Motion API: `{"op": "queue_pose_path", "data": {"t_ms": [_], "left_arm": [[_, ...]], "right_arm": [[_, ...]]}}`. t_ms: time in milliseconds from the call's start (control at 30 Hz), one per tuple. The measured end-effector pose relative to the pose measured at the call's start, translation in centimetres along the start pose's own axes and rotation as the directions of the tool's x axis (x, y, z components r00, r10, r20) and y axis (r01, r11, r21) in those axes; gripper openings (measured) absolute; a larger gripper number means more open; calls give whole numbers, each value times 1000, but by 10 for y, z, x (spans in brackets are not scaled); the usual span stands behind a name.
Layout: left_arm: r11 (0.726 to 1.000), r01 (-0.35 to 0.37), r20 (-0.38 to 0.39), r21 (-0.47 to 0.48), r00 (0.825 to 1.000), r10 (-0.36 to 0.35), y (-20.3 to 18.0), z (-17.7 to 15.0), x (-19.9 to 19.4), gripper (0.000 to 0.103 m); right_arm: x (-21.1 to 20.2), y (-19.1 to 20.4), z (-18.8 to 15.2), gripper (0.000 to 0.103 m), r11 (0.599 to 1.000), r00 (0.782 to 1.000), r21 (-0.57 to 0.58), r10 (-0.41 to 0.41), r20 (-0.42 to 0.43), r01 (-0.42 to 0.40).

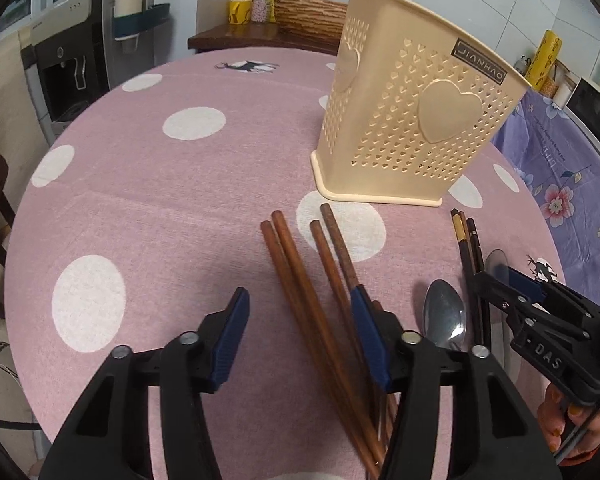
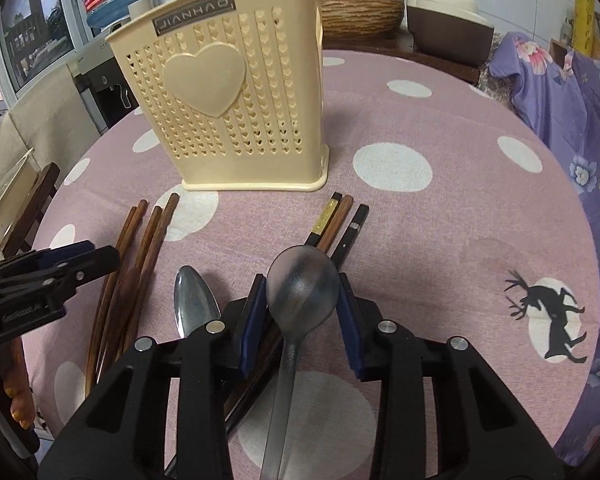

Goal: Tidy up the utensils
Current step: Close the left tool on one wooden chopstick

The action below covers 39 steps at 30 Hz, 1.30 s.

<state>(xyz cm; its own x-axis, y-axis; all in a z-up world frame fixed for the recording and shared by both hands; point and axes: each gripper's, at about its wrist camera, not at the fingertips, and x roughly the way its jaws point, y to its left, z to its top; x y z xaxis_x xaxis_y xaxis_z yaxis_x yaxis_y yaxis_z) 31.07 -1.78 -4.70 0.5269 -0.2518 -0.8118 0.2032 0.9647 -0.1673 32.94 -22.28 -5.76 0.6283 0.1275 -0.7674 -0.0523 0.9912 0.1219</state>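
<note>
Right gripper [image 2: 302,308] fingers spread astride grey spoon [image 2: 302,286], unclosed; left gripper [image 1: 298,340] spread over wooden chopsticks [image 1: 300,276]: pinch the neck squarely before lifting toward holder [image 2: 228,116] ahead.

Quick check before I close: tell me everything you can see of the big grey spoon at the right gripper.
The grey spoon is large, with a matte, dull, smooth finish; I cannot tell if it is plastic or metal. Its rounded bowl faces up and points toward the cream utensil holder, and its long straight handle runs back under the right gripper. The bowl sits between the open blue-padded fingers. Whether the pads touch it is unclear. It lies over the dark chopsticks on the pink dotted tablecloth.
</note>
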Motion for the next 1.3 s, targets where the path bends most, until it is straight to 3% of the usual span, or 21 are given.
{"op": "queue_pose_path", "data": {"t_ms": [367, 500, 833, 1300], "left_arm": [[997, -72, -50, 10, 996, 72, -1, 18, 22, 22], [998, -30, -47, -61, 999, 27, 16, 14, 14, 22], [993, -64, 2, -100, 998, 65, 23, 10, 3, 22], [988, -155, -33, 8, 987, 155, 7, 15, 21, 21]], "right_arm": [[-7, -5, -2, 36, 1000, 1000, 14, 1, 25, -2], [-9, -9, -4, 36, 1000, 1000, 16, 2, 31, -2], [-10, -12, -5, 36, 1000, 999, 24, 7, 33, -8], [-13, -12, -6, 36, 1000, 999, 29, 6, 34, -7]]}}
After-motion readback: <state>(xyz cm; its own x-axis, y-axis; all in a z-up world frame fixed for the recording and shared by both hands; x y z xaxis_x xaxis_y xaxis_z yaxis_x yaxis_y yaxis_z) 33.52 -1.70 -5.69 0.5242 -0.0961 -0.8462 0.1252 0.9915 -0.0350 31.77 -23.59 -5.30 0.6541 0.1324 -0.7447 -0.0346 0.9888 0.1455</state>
